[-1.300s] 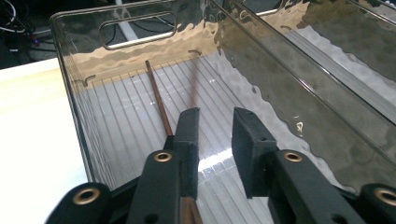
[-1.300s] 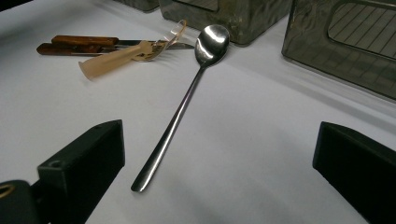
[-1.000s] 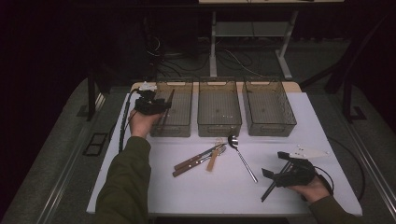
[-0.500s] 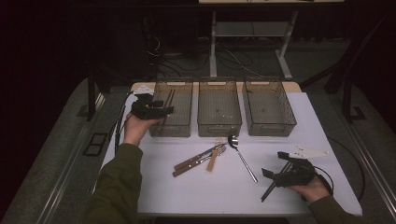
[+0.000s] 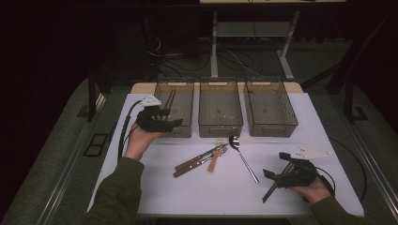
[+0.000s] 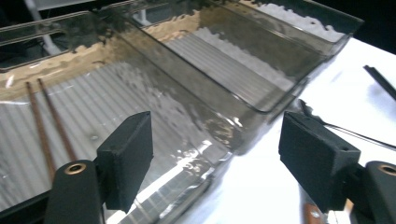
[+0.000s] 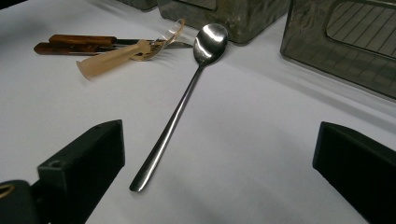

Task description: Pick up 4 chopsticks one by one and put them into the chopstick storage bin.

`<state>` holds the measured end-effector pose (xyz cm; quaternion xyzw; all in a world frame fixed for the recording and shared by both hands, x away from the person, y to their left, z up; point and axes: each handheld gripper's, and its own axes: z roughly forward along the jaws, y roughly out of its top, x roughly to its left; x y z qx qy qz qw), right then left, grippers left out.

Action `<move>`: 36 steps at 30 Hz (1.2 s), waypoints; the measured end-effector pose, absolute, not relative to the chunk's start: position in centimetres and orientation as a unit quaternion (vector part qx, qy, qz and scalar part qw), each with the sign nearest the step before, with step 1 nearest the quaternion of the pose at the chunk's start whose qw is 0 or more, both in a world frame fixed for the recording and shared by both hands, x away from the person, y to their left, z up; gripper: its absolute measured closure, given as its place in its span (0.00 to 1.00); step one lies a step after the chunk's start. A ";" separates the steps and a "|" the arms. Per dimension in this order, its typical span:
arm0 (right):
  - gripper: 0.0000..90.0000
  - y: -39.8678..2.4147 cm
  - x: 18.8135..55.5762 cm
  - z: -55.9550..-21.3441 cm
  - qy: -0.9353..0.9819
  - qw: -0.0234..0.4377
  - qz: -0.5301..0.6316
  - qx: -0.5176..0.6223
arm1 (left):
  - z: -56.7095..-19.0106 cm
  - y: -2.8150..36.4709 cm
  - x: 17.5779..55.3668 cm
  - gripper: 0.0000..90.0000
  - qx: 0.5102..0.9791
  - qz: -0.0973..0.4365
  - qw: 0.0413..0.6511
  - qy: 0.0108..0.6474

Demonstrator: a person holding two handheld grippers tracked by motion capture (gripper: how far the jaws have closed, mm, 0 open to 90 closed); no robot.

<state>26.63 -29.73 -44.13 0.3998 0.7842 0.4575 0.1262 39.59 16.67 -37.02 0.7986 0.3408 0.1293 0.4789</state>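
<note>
I am sorting cutlery into the three bins at the far edge of the tabletop [image 5: 141,187], and the chopstick step is just wrapping up: the pair of chopsticks [image 6: 49,126] is lying inside the left bin [image 5: 174,101], long axis running front to back, tips pointing roughly toward 12 o'clock along the bin's left wall. My left gripper [image 5: 162,123] is hovering at the bin's near rim, its fingers [image 6: 128,156] having just been opening, with nothing between them. My right gripper [image 5: 277,176] is resting low on the tabletop at about 4 o'clock from the pile, its fingers [image 7: 79,168] standing wide apart and empty, aimed at the spoon [image 7: 180,112]. In the high view the spoon is lying flat with its bowl toward 11 o'clock, near the middle bin [image 5: 220,110], and its handle running down toward 5 o'clock, ending close to my right gripper. Just beside it, at its 9 o'clock, the brown-handled pieces [image 5: 197,161] and a pale plastic utensil [image 5: 215,161] are lying in a loose cluster. I judge the next move is taking the spoon: sliding the right fingers forward to straddle the slim handle across its axis, then pinching low, since it is sitting flush on the surface.
</note>
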 end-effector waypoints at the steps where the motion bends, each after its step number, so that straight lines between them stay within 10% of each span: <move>1: 0.03 -29.7 26.6 -44.1 0.784 0.126 0.457 0.400 | -37.1 16.5 39.3 0.26 0.799 0.129 0.481 0.338; 36: 0.03 -29.8 26.5 -44.0 0.783 0.126 0.461 0.398 | -41.8 16.5 30.1 0.00 0.821 0.102 0.481 0.289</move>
